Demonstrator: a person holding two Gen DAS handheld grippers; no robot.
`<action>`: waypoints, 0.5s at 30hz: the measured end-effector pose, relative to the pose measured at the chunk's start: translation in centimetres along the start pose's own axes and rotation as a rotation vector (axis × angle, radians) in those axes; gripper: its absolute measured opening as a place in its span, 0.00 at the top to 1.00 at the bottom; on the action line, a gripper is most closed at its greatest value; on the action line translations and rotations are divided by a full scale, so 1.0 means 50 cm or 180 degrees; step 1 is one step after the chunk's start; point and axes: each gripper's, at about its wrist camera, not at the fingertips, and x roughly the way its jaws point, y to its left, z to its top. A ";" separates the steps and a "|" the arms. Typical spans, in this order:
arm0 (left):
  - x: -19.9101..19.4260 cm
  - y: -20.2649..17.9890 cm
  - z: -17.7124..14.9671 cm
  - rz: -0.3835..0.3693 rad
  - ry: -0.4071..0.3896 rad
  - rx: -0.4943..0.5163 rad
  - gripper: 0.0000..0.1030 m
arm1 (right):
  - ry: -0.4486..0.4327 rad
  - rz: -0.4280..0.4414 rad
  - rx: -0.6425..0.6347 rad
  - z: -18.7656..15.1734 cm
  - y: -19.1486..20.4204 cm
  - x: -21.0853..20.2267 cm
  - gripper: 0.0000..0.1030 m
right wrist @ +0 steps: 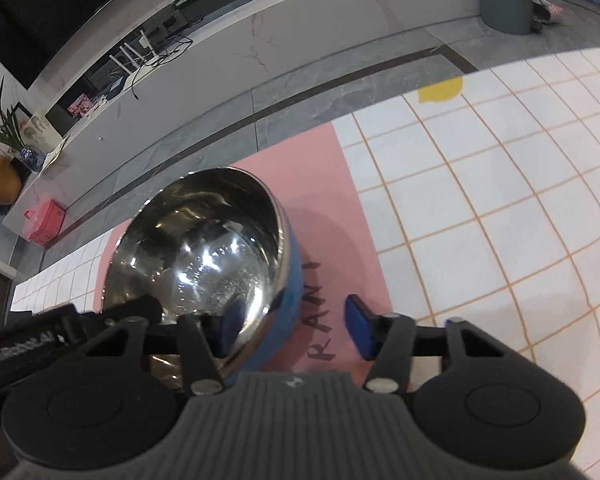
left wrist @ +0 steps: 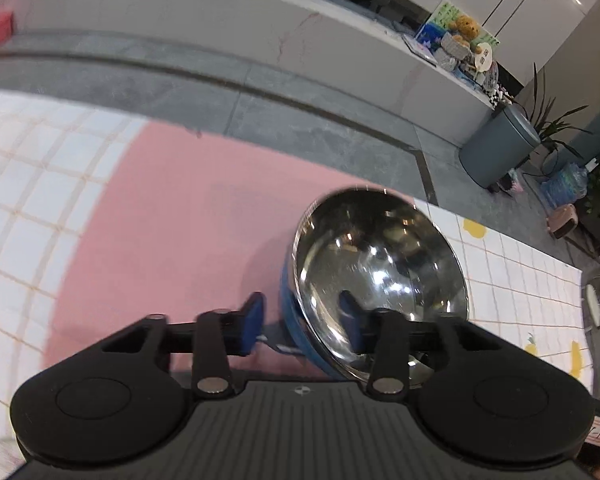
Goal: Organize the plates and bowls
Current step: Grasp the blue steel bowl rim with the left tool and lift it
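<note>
One bowl (left wrist: 380, 264), shiny steel inside and blue outside, stands on a pink mat (left wrist: 172, 232). My left gripper (left wrist: 302, 322) straddles the bowl's near-left rim: one blue pad (left wrist: 254, 322) is outside the wall with a gap showing, the other is inside the bowl. In the right wrist view my right gripper (right wrist: 294, 330) straddles the same bowl (right wrist: 204, 240) at its right rim. Its left pad (right wrist: 230, 330) is inside and its right pad (right wrist: 358, 330) stands well clear outside. Neither pair visibly presses the wall. No plates are in view.
The mat lies on a white checked tablecloth (right wrist: 480, 200) with yellow fruit prints. The table's far edge runs just behind the bowl, with grey floor (left wrist: 260, 92) beyond. A low white bench (left wrist: 220, 20) and a grey bin (left wrist: 496, 152) stand further back.
</note>
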 end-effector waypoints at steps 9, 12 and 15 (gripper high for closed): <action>0.008 -0.011 -0.011 0.0036 -0.0003 0.0087 0.73 | 0.0073 0.0143 -0.0026 -0.010 0.007 0.003 0.75; 0.007 -0.008 -0.012 0.0056 -0.0016 0.0067 0.75 | 0.0065 0.0149 -0.0034 -0.011 0.009 0.001 0.76; 0.008 -0.016 -0.018 0.0141 -0.0008 0.0168 0.78 | 0.0044 0.0147 -0.0035 -0.011 0.011 -0.003 0.79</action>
